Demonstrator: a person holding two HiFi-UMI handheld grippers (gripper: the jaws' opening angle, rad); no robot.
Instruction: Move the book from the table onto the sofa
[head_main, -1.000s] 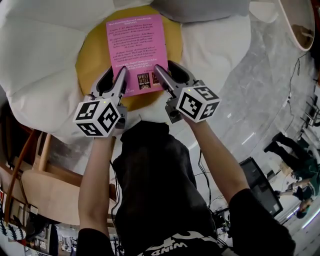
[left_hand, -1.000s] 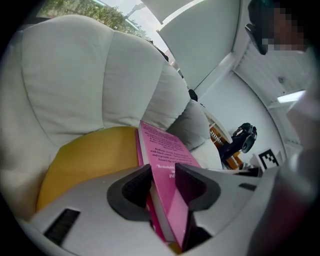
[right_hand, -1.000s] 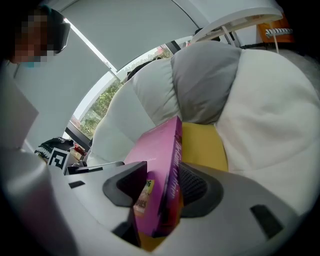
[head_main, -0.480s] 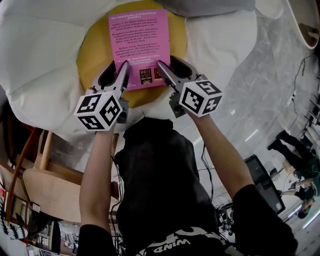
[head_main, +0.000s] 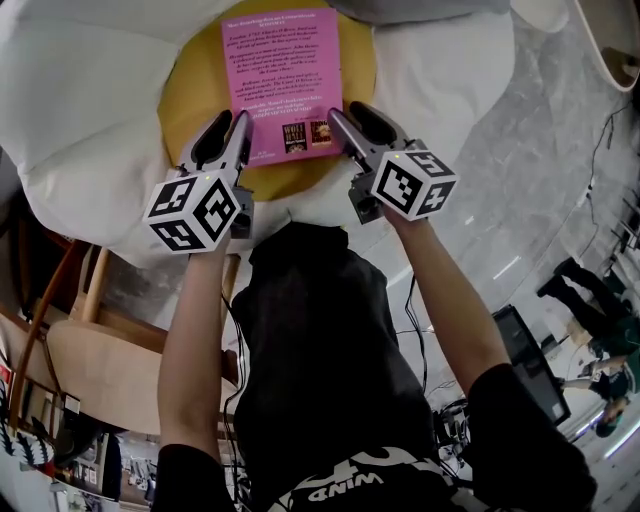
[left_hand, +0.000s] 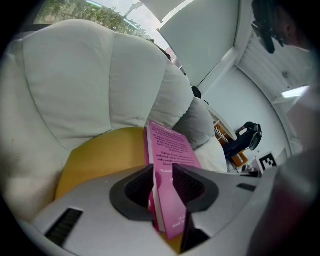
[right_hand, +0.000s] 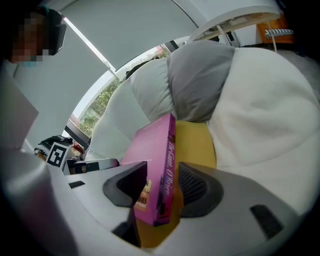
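Note:
The pink book (head_main: 285, 90) lies back cover up over the round yellow cushion (head_main: 190, 100) on the white sofa (head_main: 80, 100). My left gripper (head_main: 232, 125) is at its near left corner and my right gripper (head_main: 348, 112) at its near right corner. In the left gripper view the book (left_hand: 170, 145) runs between the jaws of the left gripper (left_hand: 162, 170), which are closing, and both pads touch it. In the right gripper view the book's spine (right_hand: 167, 165) stands between the jaws of the right gripper (right_hand: 162, 172), gripped near the corner over the cushion (right_hand: 197, 140).
A grey pillow (right_hand: 195, 80) leans at the back of the sofa behind the cushion. A wooden chair (head_main: 90, 370) stands at the lower left. The marble floor (head_main: 540, 170) spreads to the right, with a white table's edge (head_main: 610, 50) and people (head_main: 590, 300) farther off.
Both grippers and the book have moved a little farther over the yellow cushion. The left jaws have drawn closer together round the book's corner.

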